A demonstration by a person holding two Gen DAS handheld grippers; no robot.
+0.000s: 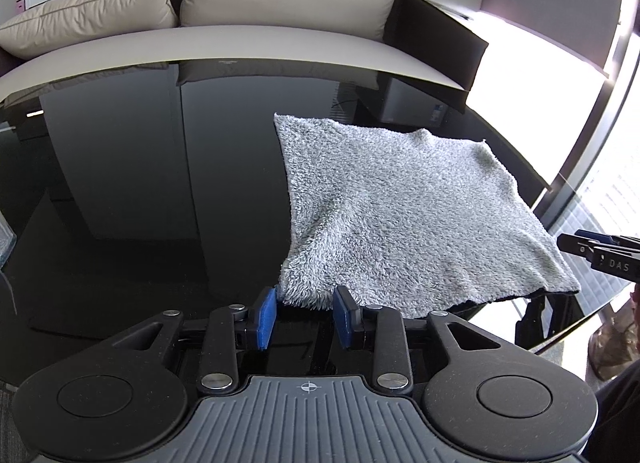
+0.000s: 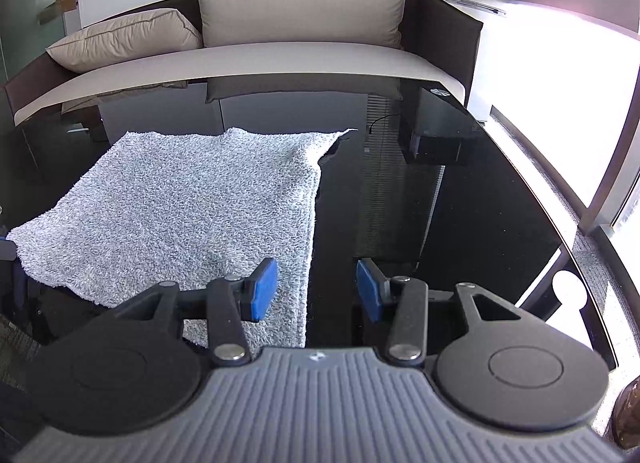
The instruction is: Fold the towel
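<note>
While both claws hang over the glossy black table (image 1: pixel 160 183), the scene reads like this:

Towel: a grey fluffy towel (image 1: pixel 400 203) lies spread on the table, near the front edge; its front part hangs a little over that edge, and the cloth has some soft wrinkles.

Left claw: the left claw (image 1: pixel 306 313) is released, with its blue pads (image 1: pixel 266 317) apart. The near left corner of the towel sits just in front of the gap between them; I cannot tell if a pad touches the cloth.

Right claw: the right claw (image 2: pixel 316 289) is also released, pads wide apart. Its left pad (image 2: pixel 264 289) is over the right border of the towel (image 2: pixel 180 203), its right pad is over bare table (image 2: pixel 460 223). From the left wrist view it shows only as a dark tip (image 1: pixel 600 255) at the right side, beside the towel's right edge.

Background: a sofa (image 2: pixel 280 59) with beige cushions (image 2: pixel 304 11) stands behind the table, and bright windows are on the right.
</note>
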